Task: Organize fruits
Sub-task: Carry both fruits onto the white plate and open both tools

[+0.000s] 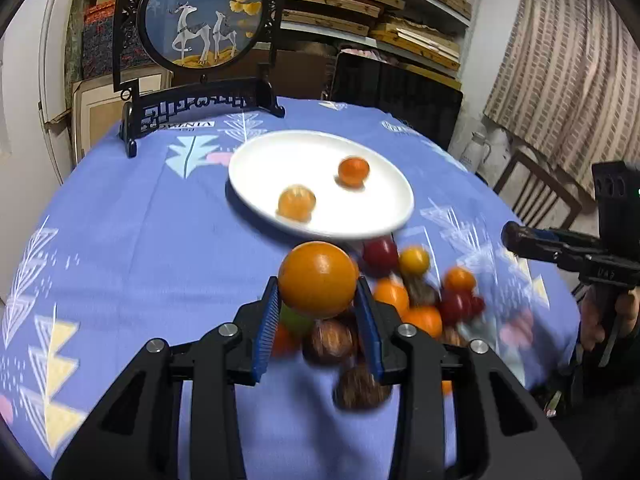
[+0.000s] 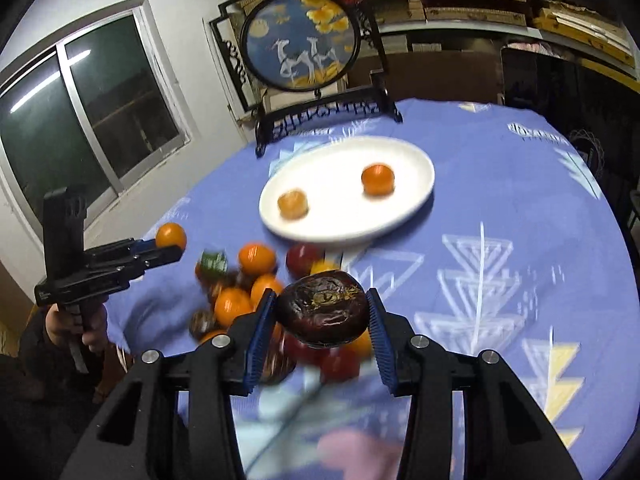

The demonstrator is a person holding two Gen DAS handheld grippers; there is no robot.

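Observation:
My left gripper point(image 1: 318, 304) is shut on a large orange point(image 1: 318, 278) and holds it above a pile of mixed fruit point(image 1: 416, 296) on the blue tablecloth. My right gripper point(image 2: 322, 316) is shut on a dark purple wrinkled fruit point(image 2: 324, 310) above the same pile point(image 2: 248, 280). A white plate point(image 1: 280, 156) beyond the pile holds two small oranges point(image 1: 297, 202) point(image 1: 353, 171); it also shows in the right wrist view point(image 2: 340, 160). The left gripper with its orange point(image 2: 171, 236) appears at the left of the right wrist view, and the right gripper's finger point(image 1: 532, 240) at the right of the left wrist view.
A black-framed round deer screen point(image 1: 204, 12) stands on the table's far side behind the plate. Shelves of stacked boxes point(image 1: 400, 8) line the back wall. A wooden chair point(image 1: 536, 192) stands to the right of the table, and a window point(image 2: 80, 120) is on the left.

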